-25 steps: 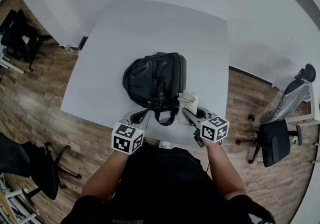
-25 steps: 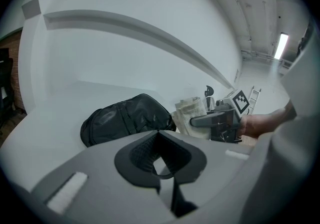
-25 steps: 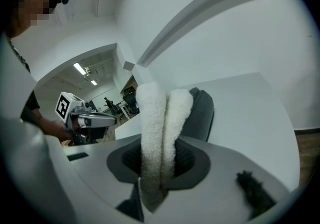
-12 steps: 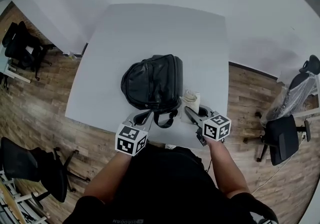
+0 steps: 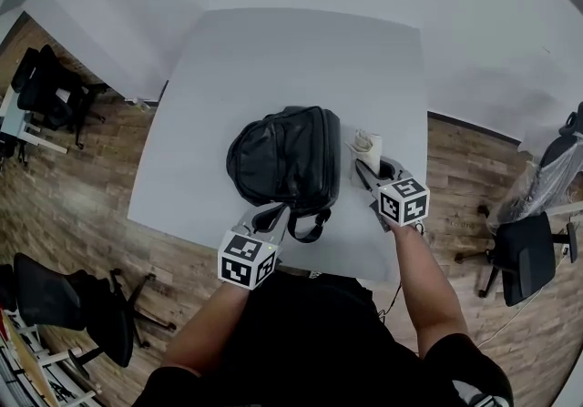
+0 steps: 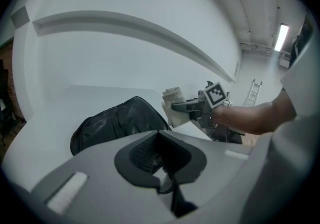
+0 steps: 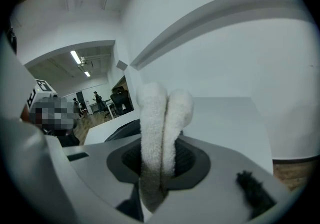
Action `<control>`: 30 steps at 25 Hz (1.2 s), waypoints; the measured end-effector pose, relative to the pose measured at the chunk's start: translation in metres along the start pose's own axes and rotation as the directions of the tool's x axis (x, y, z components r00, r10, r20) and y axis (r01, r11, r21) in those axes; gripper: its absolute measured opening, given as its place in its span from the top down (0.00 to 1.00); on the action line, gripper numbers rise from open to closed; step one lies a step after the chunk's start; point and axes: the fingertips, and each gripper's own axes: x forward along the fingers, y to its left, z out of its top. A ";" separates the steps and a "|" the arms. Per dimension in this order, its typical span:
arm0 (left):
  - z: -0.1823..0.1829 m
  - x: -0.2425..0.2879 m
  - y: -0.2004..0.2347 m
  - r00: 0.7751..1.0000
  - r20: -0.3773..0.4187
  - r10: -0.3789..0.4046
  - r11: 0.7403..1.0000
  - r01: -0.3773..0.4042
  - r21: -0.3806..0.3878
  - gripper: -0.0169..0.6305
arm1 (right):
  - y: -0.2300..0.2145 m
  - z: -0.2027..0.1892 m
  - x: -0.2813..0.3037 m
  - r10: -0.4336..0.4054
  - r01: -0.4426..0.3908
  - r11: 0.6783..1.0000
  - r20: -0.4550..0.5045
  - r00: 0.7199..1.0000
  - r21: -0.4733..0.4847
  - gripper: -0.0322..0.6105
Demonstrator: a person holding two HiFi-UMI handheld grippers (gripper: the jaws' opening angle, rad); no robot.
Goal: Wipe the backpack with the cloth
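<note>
Squarely in the middle of the white table (image 5: 273, 59) lies the black backpack (image 5: 284, 157), its top end toward 12 o'clock in the head view and its loose strap (image 5: 310, 230) looping out at about 5 o'clock. The left gripper (image 5: 271, 216) sits at the backpack's 6 o'clock edge. In its own view its dark pads are pressed together on the strap, which hangs below them as a thin black loop, with the bag's body just beyond at 10 o'clock. The right gripper (image 5: 369, 168) is at the backpack's 3 o'clock side, and its jaws are clamped on the cloth (image 5: 367, 145), a pale, fleecy, folded piece that stands up out of the pads in two soft ridges in the right gripper view (image 7: 161, 128). The cloth is just beside the bag's right flank; whether it touches the leather cannot be told. From the left gripper view the cloth shows at 1 o'clock past the backpack, held upright. Office chairs (image 5: 64, 305) stand on the wooden floor (image 5: 82, 168) around the table.
</note>
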 end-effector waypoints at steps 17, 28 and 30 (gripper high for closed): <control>-0.015 -0.013 0.007 0.997 -0.021 0.071 0.995 -0.072 -0.068 0.96 | -0.061 0.038 0.106 -0.076 0.055 0.957 -0.061 0.995 -0.286 0.81; -0.026 -0.016 0.002 0.997 -0.046 0.064 0.996 -0.067 -0.064 0.96 | -0.054 0.022 0.106 -0.087 0.068 0.947 -0.048 0.995 -0.313 0.81; -0.025 -0.015 0.003 0.997 -0.044 0.064 0.996 -0.067 -0.066 0.96 | -0.050 0.019 0.103 -0.081 0.063 0.949 -0.046 0.996 -0.308 0.81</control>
